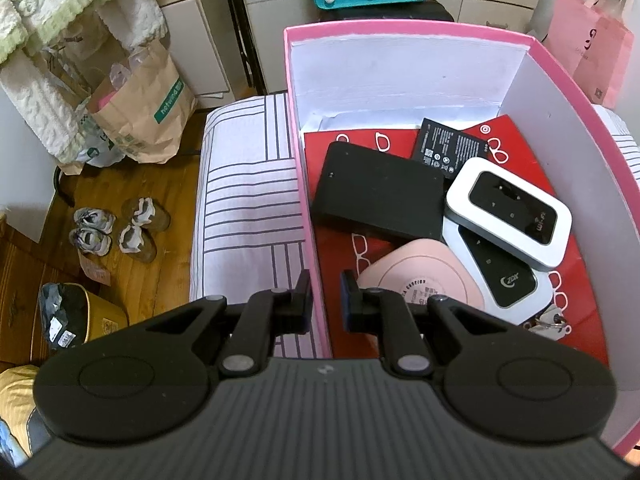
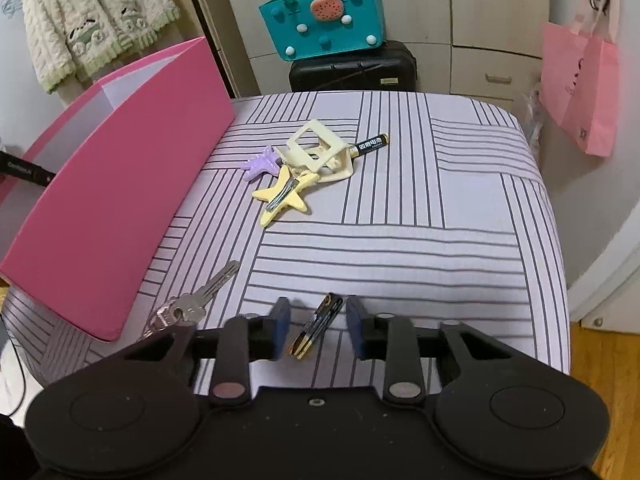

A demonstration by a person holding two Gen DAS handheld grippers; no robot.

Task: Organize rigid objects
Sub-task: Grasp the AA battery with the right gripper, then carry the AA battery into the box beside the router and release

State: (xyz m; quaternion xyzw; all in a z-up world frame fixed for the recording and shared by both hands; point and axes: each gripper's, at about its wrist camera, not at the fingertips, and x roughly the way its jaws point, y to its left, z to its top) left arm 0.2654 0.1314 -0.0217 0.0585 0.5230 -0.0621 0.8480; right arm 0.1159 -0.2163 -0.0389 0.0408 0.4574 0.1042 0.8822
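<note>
Left gripper (image 1: 325, 300) clamped on the pink cardboard box's wall (image 1: 310, 216), right gripper (image 2: 318, 322) narrowly parted around a black-and-gold cylindrical battery (image 2: 318, 326) lying on the striped bed (image 2: 400, 240), pads not touching it.

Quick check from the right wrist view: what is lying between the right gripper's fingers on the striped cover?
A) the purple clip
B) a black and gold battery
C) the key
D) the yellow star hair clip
B: a black and gold battery lies on the cover between the right gripper fingers; the key sits off to their left.
</note>
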